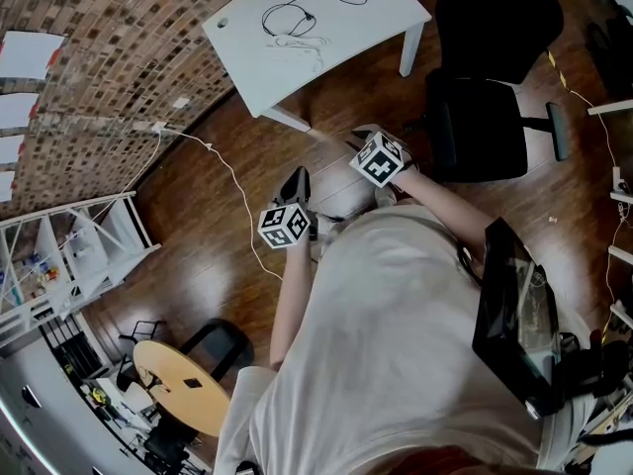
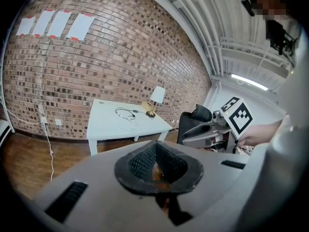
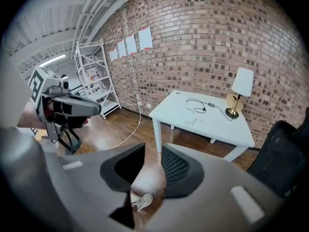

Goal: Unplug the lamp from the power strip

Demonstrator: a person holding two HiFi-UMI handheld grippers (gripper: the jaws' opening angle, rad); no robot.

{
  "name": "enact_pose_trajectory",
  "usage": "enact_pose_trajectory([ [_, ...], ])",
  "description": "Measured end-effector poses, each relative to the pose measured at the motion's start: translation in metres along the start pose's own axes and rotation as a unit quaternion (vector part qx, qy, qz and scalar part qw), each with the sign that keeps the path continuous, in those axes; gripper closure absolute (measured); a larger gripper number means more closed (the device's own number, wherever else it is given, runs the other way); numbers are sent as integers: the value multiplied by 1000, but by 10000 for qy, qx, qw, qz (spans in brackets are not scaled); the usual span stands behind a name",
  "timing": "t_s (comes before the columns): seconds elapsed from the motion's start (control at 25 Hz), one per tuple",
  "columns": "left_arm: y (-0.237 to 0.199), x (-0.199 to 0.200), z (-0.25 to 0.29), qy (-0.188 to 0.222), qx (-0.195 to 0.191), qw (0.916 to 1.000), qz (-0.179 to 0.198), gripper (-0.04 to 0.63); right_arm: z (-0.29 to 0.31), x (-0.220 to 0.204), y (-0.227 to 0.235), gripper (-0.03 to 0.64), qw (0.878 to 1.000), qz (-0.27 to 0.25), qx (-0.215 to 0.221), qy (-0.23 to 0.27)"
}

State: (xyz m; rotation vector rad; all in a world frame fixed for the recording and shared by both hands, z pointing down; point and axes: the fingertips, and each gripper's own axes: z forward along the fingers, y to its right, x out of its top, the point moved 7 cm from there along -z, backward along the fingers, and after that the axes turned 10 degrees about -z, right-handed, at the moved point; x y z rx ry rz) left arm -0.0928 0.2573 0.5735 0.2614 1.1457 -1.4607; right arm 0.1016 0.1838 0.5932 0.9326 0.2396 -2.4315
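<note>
While the person faces the white table [image 1: 371, 18] from well back on the wood floor [image 1: 198, 236], both grippers are held up in front of the body, side by side, touching nothing.

The left gripper [image 2: 155, 145] has its fingers meeting at the tips, w/ nothing btwn them; only a sliver of floor shows behind the pads. The right gripper [image 3: 153, 149] has its fingers parted by a clear gap and is also empty: floor & a white shoe [image 3: 142, 201] show through it.

The lamp [image 3: 240, 88] stands upright at the table's far corner by the wall, well beyond both sets of fingertips. It's straight ahead of the left fingers and ahead & to the right of the right fingers. Its black cord [image 3: 199, 104] runs from the brass base in loops across the tabletop, approx mid-table. A thin white wire [image 1: 297, 41] lies just beside the loops. Where the cord plugs in can't be made out.

Past the table, farther from the fingers, is a brick wall [image 2: 120, 57] w/ white sheets [image 2: 53, 23] taped high up. A black office chair [image 1: 485, 117] sits right of the right fingers, near the table's end. Left of the left fingers, a white cable [image 3: 130, 133] trails over the floor from the wall base, & a white shelf rack [image 1: 79, 245] stands against the wall.
</note>
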Motion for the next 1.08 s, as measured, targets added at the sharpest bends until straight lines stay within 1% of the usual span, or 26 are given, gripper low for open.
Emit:
enact_pose_trajectory([
  [0.12, -1, -3, -1, -12, 23, 10000, -11, 591, 3, -4, -8, 566, 9991, -337, 144, -223],
  [0.2, -1, -5, -1, -31, 32, 10000, -19, 591, 6, -4, -12, 580, 9977, -586, 166, -302],
  [0.28, 0, -7, -1, -54, 28, 10000, -35, 591, 7, -2, -15, 591, 9970, -697, 154, -310],
  [0.56, 2, -10, 2, -62, 44, 10000, -47, 591, 11, -2, -12, 597, 9955, -868, 132, -362],
  [0.64, 2, -12, 2, -73, 61, 9999, -66, 591, 11, -2, -11, 607, 9952, -882, 182, -385],
  [0.88, 5, -20, 7, -145, 109, 9998, -103, 591, 9, -7, -11, 609, 9938, -924, 421, -454],
  [1.08, 13, -18, 22, -137, 102, 9998, -127, 591, 15, -12, 0, 609, 9927, -942, 508, -555],
])
